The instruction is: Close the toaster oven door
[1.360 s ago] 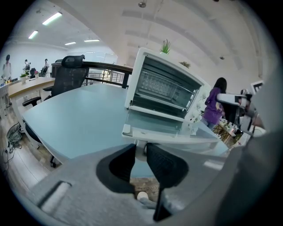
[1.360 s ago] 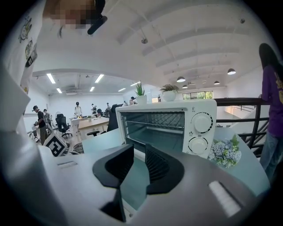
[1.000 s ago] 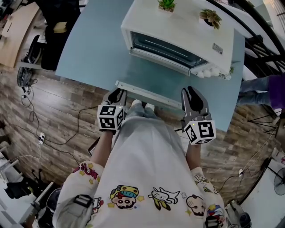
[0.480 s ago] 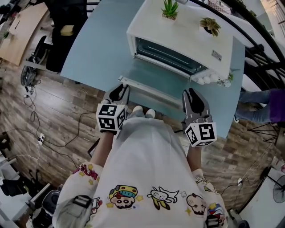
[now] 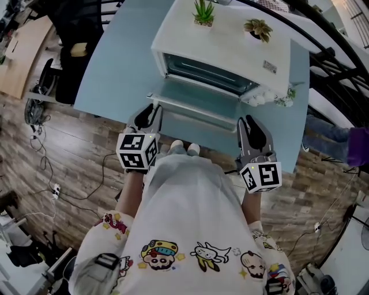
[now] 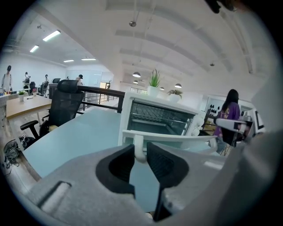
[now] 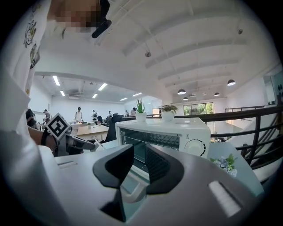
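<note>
A white toaster oven (image 5: 230,40) stands on the blue table (image 5: 121,57) with its door (image 5: 199,103) hanging partly open. My left gripper (image 5: 151,112) sits at the left end of the door handle (image 5: 193,112). In the left gripper view the handle's left post (image 6: 139,148) hangs between the narrowly parted jaws of that gripper (image 6: 140,159), and I see no pad pressing on it. My right gripper (image 5: 249,122) hovers off the door's right end. In the right gripper view that gripper (image 7: 140,161) is open and empty, facing the oven (image 7: 177,132).
Two small potted plants (image 5: 203,10) (image 5: 258,27) stand on the oven's top, and a sprig of flowers (image 5: 288,95) lies beside its right end. A black office chair (image 5: 69,46) stands left of the table and a dark railing (image 5: 340,69) runs right. Cables lie on the wooden floor (image 5: 57,167).
The door has swung up from nearly flat toward the oven. My left gripper has moved forward and up with the handle. The right gripper has barely moved.
</note>
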